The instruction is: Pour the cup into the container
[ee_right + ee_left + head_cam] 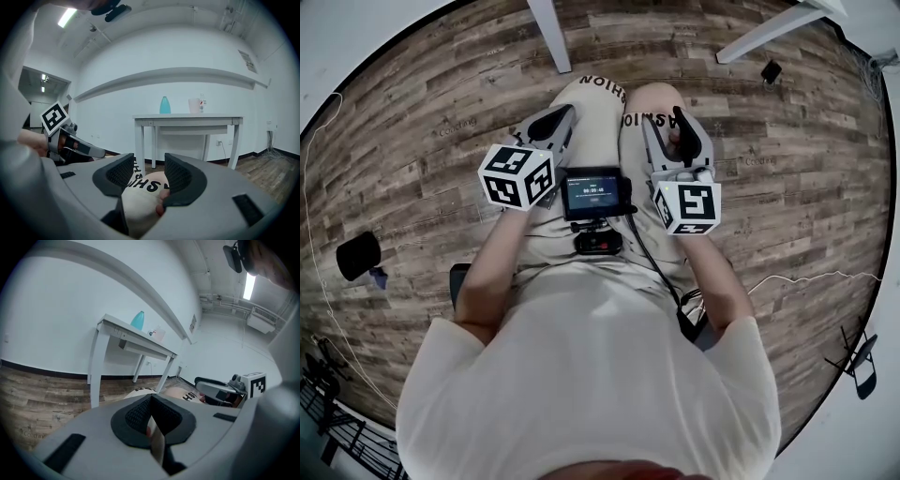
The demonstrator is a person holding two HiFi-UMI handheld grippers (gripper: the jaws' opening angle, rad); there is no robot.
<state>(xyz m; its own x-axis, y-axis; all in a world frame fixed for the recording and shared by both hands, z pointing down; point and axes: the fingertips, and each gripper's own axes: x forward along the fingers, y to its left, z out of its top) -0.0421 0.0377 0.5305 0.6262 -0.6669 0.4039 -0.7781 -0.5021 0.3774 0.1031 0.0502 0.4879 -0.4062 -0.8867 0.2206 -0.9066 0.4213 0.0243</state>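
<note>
The person sits on a wooden floor (412, 141) with both grippers resting on the thighs. The left gripper (151, 414) has its fingers together, only a thin slit showing between the dark pads. The right gripper (147, 171) has its fingers apart, and a knee in printed shorts shows in the gap; they grip nothing. Well apart from both, a white counter (187, 117) stands by the wall. It carries a pale cup (194, 105) and a teal container (164, 105), set near each other.

White table (187, 119), teal container (164, 105), brown wood-plank floor (441, 112).
</note>
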